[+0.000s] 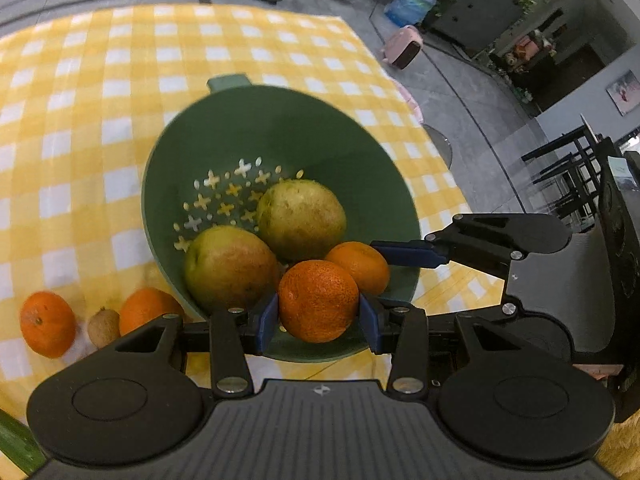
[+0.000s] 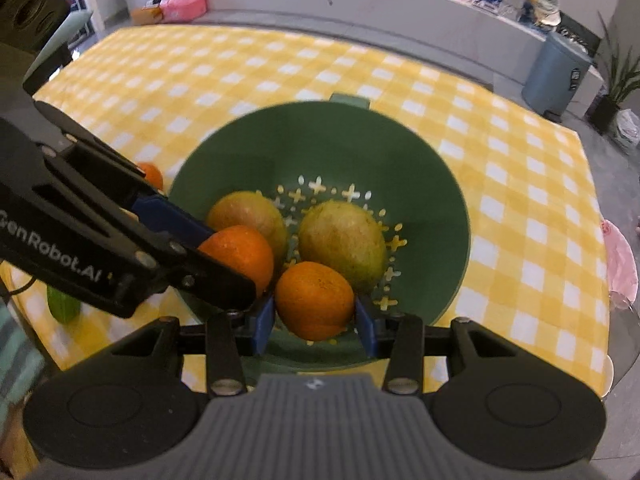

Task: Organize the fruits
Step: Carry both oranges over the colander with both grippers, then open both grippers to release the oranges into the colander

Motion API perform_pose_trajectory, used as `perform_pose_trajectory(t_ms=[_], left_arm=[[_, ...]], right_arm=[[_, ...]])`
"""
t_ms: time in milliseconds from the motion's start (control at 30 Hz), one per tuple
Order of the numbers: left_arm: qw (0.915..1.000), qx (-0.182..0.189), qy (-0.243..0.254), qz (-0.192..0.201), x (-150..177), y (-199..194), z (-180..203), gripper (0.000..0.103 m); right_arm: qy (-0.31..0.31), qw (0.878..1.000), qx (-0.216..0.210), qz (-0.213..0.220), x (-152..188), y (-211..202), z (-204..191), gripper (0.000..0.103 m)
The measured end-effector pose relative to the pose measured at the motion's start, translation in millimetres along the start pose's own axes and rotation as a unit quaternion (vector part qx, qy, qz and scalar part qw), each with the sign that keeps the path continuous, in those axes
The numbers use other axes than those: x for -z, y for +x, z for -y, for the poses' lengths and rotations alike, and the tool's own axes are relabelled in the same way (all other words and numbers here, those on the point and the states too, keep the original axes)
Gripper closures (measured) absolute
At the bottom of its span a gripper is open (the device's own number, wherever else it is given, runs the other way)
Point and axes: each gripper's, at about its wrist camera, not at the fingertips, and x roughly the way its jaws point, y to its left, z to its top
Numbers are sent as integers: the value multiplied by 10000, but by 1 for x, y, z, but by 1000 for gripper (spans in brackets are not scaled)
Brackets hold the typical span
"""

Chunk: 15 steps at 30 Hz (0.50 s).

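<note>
While two green-yellow fruits point(image 1: 300, 216) are already lying in the green colander point(image 1: 352, 148), each claw is clenching an orange over its near rim: left claw point(image 1: 318, 316), right claw point(image 2: 315, 318). Two more oranges point(image 1: 47, 323) and a small brown fruit point(image 1: 103, 326), left of the left claw, are waiting on the counter point(image 1: 80, 120). The colander's handle is pointing away from both claws.

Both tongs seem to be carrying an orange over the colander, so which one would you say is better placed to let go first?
Probably the right tongs: their orange sits lowest, beside the two pears in the green colander. The left tongs hold theirs nearer the rim.
</note>
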Motion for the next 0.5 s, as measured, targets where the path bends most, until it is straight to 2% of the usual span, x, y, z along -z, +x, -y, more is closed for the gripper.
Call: perform_pose_trajectory(t_ms=[333, 500], left_arm=[[9999, -159, -20, -61, 0, 4, -1, 53], [9997, -237, 15, -26, 0, 4, 2, 53]], right_arm=[[40, 9999, -73, -126, -1, 8, 4, 61], [116, 9999, -65, -62, 1, 2, 5, 56]])
